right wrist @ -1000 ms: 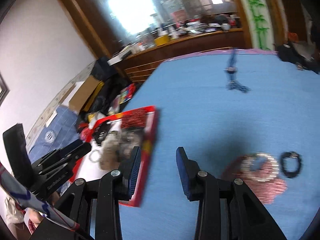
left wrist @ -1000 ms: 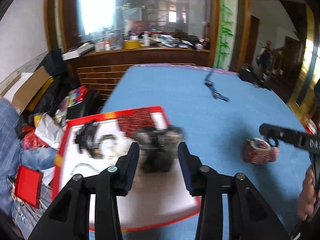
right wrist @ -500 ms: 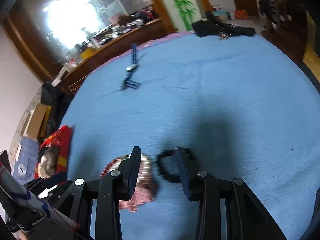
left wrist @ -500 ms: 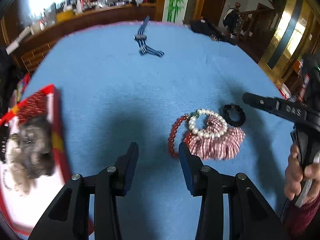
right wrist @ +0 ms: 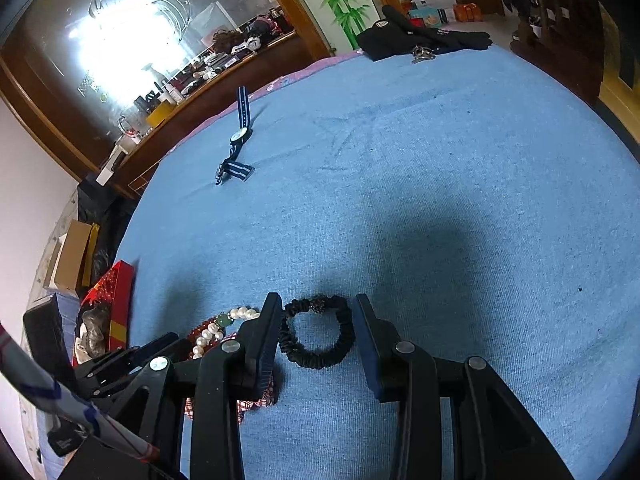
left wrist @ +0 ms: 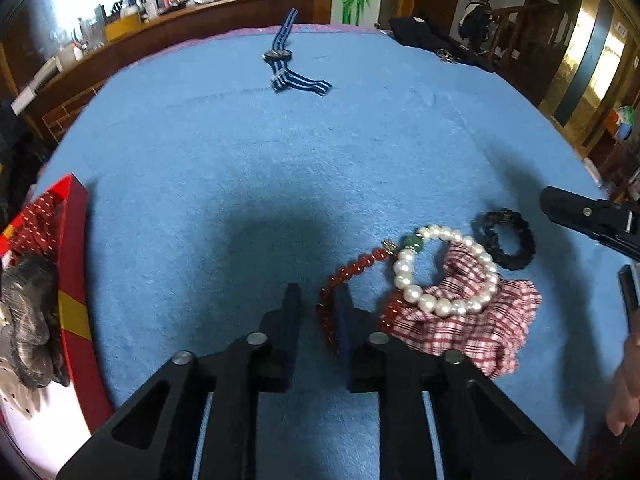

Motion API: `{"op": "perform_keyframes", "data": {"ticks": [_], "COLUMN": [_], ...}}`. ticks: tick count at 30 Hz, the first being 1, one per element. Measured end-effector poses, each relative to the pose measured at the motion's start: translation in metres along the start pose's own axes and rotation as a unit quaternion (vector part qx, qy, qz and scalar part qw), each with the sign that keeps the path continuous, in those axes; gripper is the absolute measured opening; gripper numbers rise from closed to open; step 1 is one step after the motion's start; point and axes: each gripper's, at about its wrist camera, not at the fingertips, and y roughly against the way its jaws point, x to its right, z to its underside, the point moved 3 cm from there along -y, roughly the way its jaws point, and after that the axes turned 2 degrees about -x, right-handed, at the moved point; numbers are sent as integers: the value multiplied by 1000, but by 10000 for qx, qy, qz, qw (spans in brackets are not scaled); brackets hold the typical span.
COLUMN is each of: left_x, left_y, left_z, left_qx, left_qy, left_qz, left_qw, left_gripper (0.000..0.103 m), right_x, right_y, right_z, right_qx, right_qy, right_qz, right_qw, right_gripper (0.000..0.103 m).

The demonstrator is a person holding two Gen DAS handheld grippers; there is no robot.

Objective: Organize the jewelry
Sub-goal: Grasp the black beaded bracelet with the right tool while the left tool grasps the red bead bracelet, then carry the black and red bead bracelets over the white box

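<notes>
Table: blue cloth (left wrist: 224, 152) covers the whole work surface, with the jewelry gathered near both grippers.
Box: red-rimmed box (left wrist: 74, 264) at the cloth's left edge, already holding dark and red pieces; a likely destination for the rest.
Watch: striped-strap watch (left wrist: 282, 65) lies far up the cloth, well apart from both grippers.
Scrunchie: red-checked scrunchie (left wrist: 468, 328) lies under the pearl bracelet (left wrist: 440, 272), just right of the left fingers.
Red bead bracelet: red bead bracelet (left wrist: 348, 276) has its long axis running from the left fingers up and rightward toward the pearls; its near arc sits between the left fingers.
Black hair tie: black hair tie (right wrist: 318, 334) lies flat as a ring, centred between the right fingers.
Left gripper: left gripper (left wrist: 316, 308) has pinched together on the red beads.
Right gripper: right gripper (right wrist: 316, 320) has jaws apart, straddling the hair tie; its left finger (right wrist: 266, 332) looks to touch the ring's edge.
Judgement: each hand is nearest its own piece; the right needs only to close.
</notes>
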Motion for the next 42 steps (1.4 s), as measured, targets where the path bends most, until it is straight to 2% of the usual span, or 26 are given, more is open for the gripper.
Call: {"op": "perform_keyframes", "data": {"ticks": [5, 10, 14, 16, 18, 22, 26, 34, 38, 42], "left_x": [-23, -42, -40, -39, -38, -38, -37, -26, -21, -18], "left_y": [-1, 8, 18, 22, 27, 31, 41, 68, 69, 70], "left_z": [-4, -7, -7, -7, -7, -9, -8, -8, -10, -9], "left_qx": [222, 400, 609, 703, 789, 867, 1017, 1567, 1622, 1646], "left_qy": [249, 517, 451, 425, 411, 411, 461, 294, 218, 162], "left_qz": [-490, -206, -43, -28, -13, 45, 212, 220, 130, 41], "left_qw": [9982, 9976, 9971, 9966, 9960, 9954, 9935, 9870, 9864, 9862], "left_gripper": [7, 7, 7, 7, 7, 7, 7, 7, 7, 7], "right_x": [4, -3, -8, -7, -4, -1, -5, -34, -49, -55], "right_y": [-5, -15, -28, -27, -24, -5, 14, 55, 61, 57], "right_z": [3, 7, 14, 14, 14, 9, 7, 10, 13, 15], "right_qx": [-81, -232, -368, -300, -262, 134, 524, 1361, 1512, 1442], "right_qy": [48, 311, 652, 715, 660, 490, 351, 714, 935, 1000], "right_qz": [201, 318, 826, 1065, 1060, 900, 392, -213, -324, -370], "right_qw": [9998, 9987, 9938, 9913, 9918, 9946, 9972, 9879, 9835, 9838], "right_gripper": [39, 38, 24, 9, 9, 9, 9, 9, 9, 9]}}
